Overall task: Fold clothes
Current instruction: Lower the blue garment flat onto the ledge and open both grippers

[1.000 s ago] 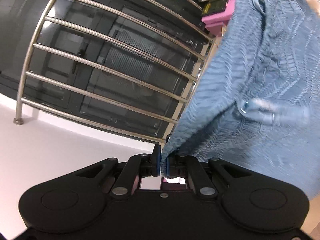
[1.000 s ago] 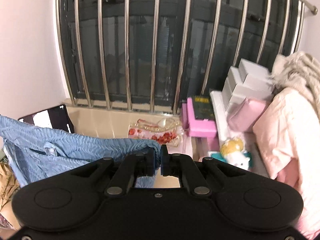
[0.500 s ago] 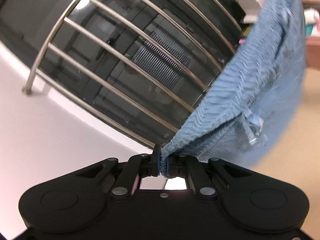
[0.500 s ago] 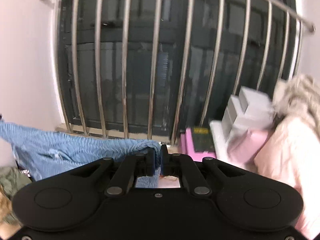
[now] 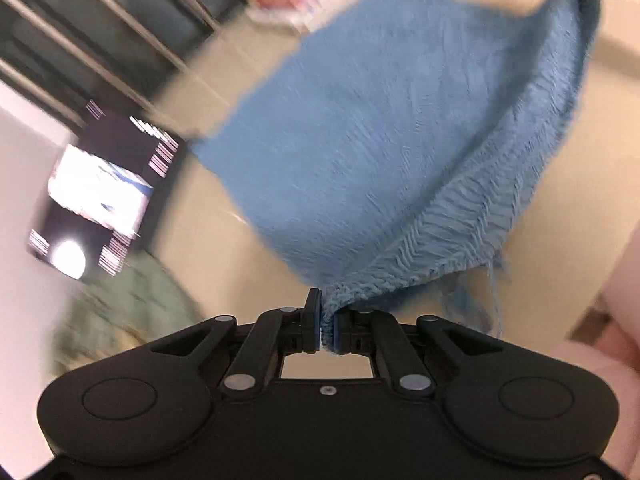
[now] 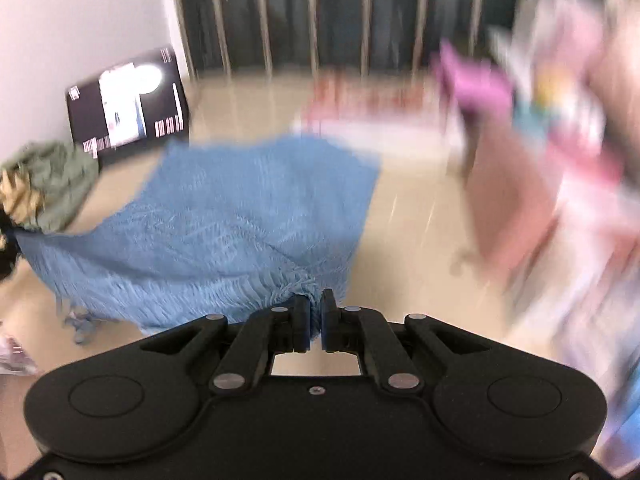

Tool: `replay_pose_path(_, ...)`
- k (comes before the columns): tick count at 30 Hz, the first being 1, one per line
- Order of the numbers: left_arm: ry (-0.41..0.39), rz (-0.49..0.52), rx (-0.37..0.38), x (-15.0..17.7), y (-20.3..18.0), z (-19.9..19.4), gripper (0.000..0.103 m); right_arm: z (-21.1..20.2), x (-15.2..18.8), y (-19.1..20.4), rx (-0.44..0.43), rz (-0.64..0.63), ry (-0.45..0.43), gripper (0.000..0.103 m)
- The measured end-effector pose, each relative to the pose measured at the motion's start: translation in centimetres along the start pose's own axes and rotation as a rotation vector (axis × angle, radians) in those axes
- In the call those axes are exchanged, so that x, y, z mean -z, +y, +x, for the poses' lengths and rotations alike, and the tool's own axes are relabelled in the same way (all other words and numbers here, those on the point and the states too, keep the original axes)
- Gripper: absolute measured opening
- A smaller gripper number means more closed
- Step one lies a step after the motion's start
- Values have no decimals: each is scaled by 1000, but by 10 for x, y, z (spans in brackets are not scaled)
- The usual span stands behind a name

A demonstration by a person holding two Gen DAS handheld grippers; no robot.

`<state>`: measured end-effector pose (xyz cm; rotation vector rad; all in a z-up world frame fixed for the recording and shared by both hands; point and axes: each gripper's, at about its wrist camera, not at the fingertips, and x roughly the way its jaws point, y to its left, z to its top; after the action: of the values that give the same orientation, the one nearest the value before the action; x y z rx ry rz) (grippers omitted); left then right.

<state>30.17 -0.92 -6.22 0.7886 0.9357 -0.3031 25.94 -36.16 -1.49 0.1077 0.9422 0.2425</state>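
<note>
Both grippers are on the blue knitted garment (image 5: 392, 148) — the left gripper (image 5: 327, 326) has its jaws pinched narrow on one corner, cloth bunched between the blue pads. Over on the other side, the right gripper (image 6: 316, 322) has its jaws nearly closed too, clamping the opposite corner. The garment hangs stretched between them, and its far part spreads over the beige floor (image 6: 416, 216), far edge lying toward the barred window (image 6: 320, 8). A loose fringe of threads (image 5: 476, 300) dangles from the near edge by the left gripper.

At the floor's far-left corner against the white wall leans a black box (image 6: 128, 104) with barcodes — closed, contents not visible. Just beside it sits a heap of green and tan cloth (image 6: 44, 184). Along the floor's right edge there is a pile of pink and purple items (image 6: 520, 120), badly motion-blurred, so what is in or on them cannot be told.
</note>
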Motion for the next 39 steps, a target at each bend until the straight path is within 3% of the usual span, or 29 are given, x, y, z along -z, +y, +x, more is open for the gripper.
replay_pose_path(2, 48, -5, 53, 18, -23, 24, 6, 16, 29, -5, -4, 35, 36, 4)
replay_pose_path(8, 32, -71, 41, 32, -25, 16, 11, 13, 62, -10, -14, 43, 42, 10)
replay_pose_path(10, 31, -57, 2, 38, -32, 12, 31, 12, 68, -10, -8, 30, 49, 24)
replay_pose_path(12, 22, -31, -34, 47, -38, 4, 73, 8, 75, -8, -8, 7, 49, 43)
replay_pose_path(13, 14, -21, -40, 54, -41, 0, 77, 4, 81, -7, -5, -12, 39, 46)
replay_pose_path(18, -7, -43, 95, 80, -36, -14, 79, -29, 106, 3, -77, -63, -45, 49)
replay_pose_path(20, -45, -91, 161, 83, -33, -19, 80, -36, 110, 13, -161, -76, -85, 49)
replay_pose_path(21, -64, -115, 193, 85, -31, -22, 85, -36, 111, 20, -199, -94, -97, 49)
replay_pose_path(23, -72, -147, 191, 85, -31, -18, 96, -29, 115, 40, -240, -155, -107, 49)
replay_pose_path(27, -33, -123, 131, 86, -42, -6, 96, -4, 119, 77, -226, -242, -60, 49)
replay_pose_path(32, -59, -49, 100, 98, -57, -14, 96, -2, 121, 85, -247, -207, -73, 49)
replay_pose_path(34, -68, 7, 81, 102, -63, -17, 96, -8, 117, 80, -290, -151, -94, 49)
replay_pose_path(37, -106, 170, 50, 110, -77, -24, 96, -14, 103, 64, -366, -58, -128, 49)
replay_pose_path(39, -116, 259, 6, 111, -86, -23, 96, -14, 89, 51, -363, -13, -138, 49)
